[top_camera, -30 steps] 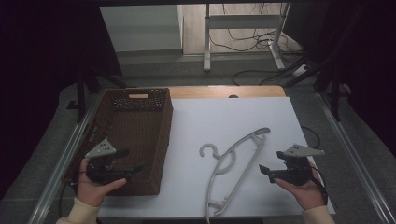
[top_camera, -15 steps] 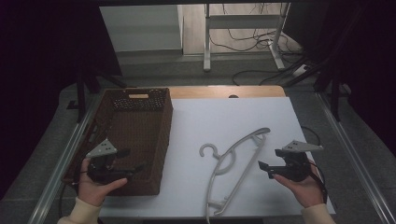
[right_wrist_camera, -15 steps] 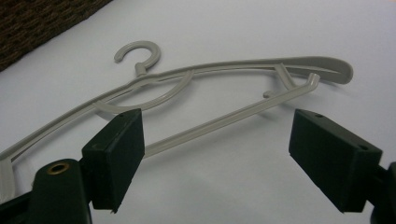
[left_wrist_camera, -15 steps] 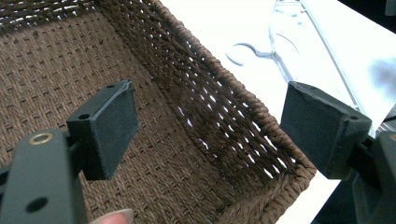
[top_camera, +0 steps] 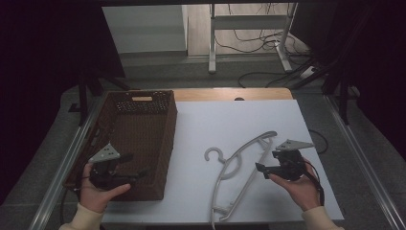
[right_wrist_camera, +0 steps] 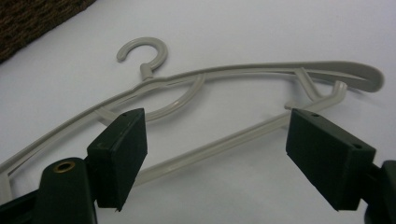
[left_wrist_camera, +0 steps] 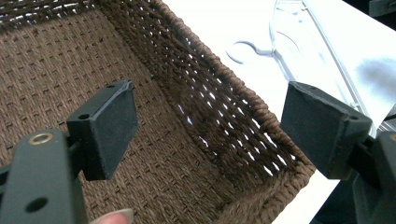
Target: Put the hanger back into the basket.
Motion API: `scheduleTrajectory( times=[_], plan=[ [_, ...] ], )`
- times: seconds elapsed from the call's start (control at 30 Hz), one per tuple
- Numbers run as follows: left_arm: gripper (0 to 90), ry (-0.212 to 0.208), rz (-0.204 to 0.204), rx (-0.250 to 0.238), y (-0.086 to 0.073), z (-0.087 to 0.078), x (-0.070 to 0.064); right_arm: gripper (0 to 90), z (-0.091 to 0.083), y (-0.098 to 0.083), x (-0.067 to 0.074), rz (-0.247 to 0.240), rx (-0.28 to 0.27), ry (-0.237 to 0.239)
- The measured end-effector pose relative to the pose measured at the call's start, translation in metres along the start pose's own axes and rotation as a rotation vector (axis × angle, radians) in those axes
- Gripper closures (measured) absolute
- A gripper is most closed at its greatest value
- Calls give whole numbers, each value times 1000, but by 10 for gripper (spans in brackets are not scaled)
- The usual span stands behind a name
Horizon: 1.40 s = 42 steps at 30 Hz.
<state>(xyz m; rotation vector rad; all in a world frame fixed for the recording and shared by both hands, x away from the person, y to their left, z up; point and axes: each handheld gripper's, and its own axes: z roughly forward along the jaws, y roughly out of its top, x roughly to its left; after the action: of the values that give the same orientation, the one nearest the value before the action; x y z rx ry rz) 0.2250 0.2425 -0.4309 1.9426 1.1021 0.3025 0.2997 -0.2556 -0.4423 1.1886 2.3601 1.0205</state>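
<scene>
Right gripper (top_camera: 261, 168) is held with jaws spread wide, nothing between them, just beside the grey plastic hanger (top_camera: 239, 172), whose lower bar is framed between the pads in the right gripper view. Left gripper (top_camera: 139, 172) is likewise released and empty, poised over the near end of the brown wicker basket (top_camera: 165, 143). The hanger lies flat on the white table surface (top_camera: 206, 124), apart from the basket. Judgement: 0 steps are completed; grasp, lift and placement remain outstanding.
</scene>
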Motion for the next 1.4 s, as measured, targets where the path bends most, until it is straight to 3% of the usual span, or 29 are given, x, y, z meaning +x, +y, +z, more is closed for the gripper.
scheduleTrajectory(
  times=[0.37,1.0,1.4],
  plan=[
    [189,2,4,4,0,-1,-2,211,20,9,12,-36,39,24],
    [188,3,3,8,-1,1,-2,234,45,18,22,-30,88,40],
    [188,5,5,7,-1,1,-2,268,63,27,32,-56,112,73]
  ],
)
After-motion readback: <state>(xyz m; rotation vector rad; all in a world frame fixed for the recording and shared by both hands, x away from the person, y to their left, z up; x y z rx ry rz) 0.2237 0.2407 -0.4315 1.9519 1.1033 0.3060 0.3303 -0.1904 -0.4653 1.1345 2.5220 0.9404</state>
